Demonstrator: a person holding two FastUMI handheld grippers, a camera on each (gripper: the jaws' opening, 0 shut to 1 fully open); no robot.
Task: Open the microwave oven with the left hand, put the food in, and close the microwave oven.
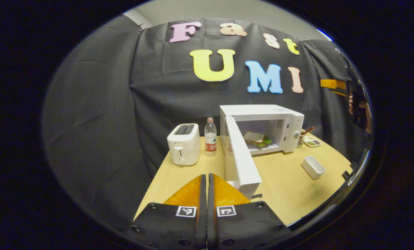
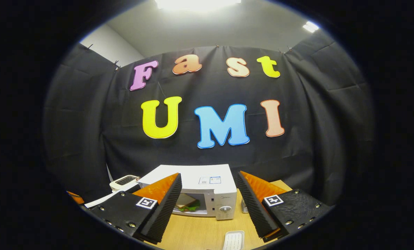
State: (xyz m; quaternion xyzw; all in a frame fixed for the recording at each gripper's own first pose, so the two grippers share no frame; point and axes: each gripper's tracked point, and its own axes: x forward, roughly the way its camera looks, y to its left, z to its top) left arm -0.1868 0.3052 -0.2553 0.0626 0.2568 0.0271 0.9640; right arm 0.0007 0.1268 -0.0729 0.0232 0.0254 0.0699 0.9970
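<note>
Sandwich (image 1: 257,139) is seen inside microwave (image 1: 290,119); door (image 1: 241,159) is swung open. Left claw (image 1: 205,180) clenched empty, right claw (image 2: 207,194) released. Door should be pushed squarely at its free edge.

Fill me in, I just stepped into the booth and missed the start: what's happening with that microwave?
A person is working with two handheld claws at a wooden table. The microwave stands with its door swung wide open, and a sandwich already sits inside. The left claw is shut and empty, close to the door's outer edge. The right claw is open, holding nothing and facing the microwave. The door is not yet closed.
</note>
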